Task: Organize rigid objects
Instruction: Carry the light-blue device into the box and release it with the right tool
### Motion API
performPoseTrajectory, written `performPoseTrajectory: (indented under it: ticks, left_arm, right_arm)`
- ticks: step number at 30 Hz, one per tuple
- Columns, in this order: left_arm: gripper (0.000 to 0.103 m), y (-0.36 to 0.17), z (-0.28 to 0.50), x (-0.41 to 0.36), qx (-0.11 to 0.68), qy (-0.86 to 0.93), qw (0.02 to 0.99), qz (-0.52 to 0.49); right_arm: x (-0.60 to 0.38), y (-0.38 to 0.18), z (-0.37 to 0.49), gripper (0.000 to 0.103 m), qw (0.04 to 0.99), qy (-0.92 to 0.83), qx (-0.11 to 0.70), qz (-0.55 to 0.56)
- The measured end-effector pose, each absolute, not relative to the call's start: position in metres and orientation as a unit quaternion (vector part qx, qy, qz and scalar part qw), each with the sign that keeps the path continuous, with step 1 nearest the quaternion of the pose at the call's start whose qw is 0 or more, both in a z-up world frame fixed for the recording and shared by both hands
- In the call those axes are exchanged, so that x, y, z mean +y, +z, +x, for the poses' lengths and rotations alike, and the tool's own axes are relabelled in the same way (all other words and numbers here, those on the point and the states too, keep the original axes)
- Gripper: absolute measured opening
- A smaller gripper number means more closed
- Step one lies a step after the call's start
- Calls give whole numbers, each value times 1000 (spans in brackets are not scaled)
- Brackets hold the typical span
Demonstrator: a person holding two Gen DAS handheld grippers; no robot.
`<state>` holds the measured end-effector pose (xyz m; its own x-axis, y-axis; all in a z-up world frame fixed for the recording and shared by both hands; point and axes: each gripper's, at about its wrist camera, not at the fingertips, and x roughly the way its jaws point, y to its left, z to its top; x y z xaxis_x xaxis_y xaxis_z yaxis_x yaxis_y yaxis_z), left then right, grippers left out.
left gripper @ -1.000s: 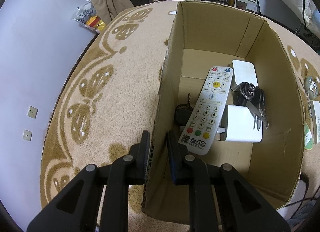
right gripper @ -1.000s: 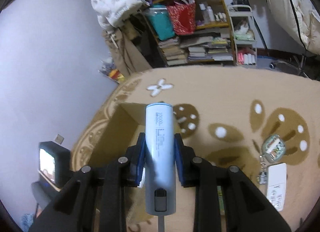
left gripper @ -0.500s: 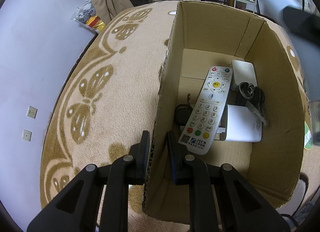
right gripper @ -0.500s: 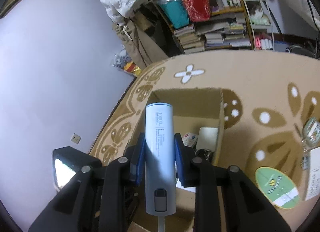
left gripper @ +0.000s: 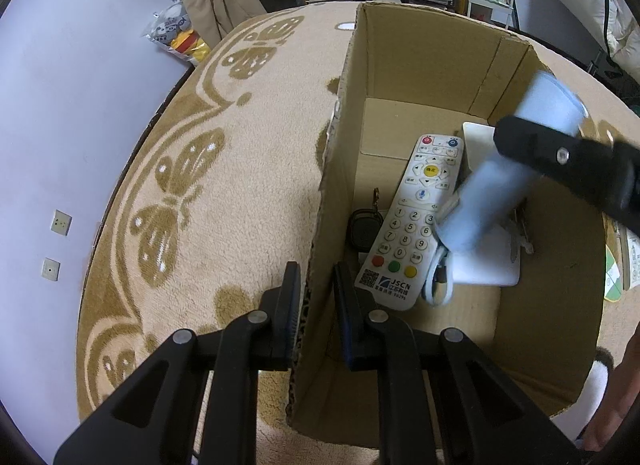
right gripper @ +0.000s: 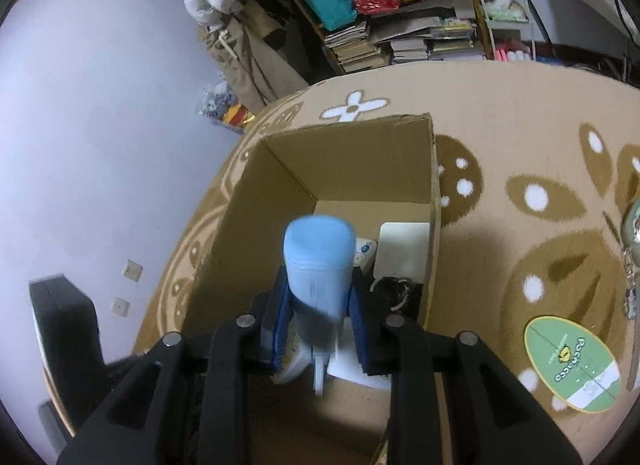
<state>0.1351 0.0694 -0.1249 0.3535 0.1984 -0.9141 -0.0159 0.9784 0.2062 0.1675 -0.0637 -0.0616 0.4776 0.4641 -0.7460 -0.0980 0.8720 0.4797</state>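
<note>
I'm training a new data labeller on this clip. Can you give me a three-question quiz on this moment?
1. True or false: the left gripper straddles a wall of the cardboard box.
2. What sits between the right gripper's fingers?
A. remote control
B. light-blue power bank
C. keys
3. Which white item with coloured buttons lies in the box?

Key: 1 true; 2 B, the power bank; 3 the remote control.
</note>
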Motion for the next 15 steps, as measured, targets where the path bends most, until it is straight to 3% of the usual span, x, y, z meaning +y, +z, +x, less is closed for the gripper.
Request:
performPoseTrajectory:
  ticks: [13, 15]
  left_arm:
    - [16, -124, 134, 69, 564, 65, 819, 80]
    - [16, -124, 134, 69, 564, 65, 819, 81]
  right_arm:
    - [-64, -51, 161, 32, 844, 161, 483, 170]
    - [-71, -44, 159, 36, 843, 170, 476, 184]
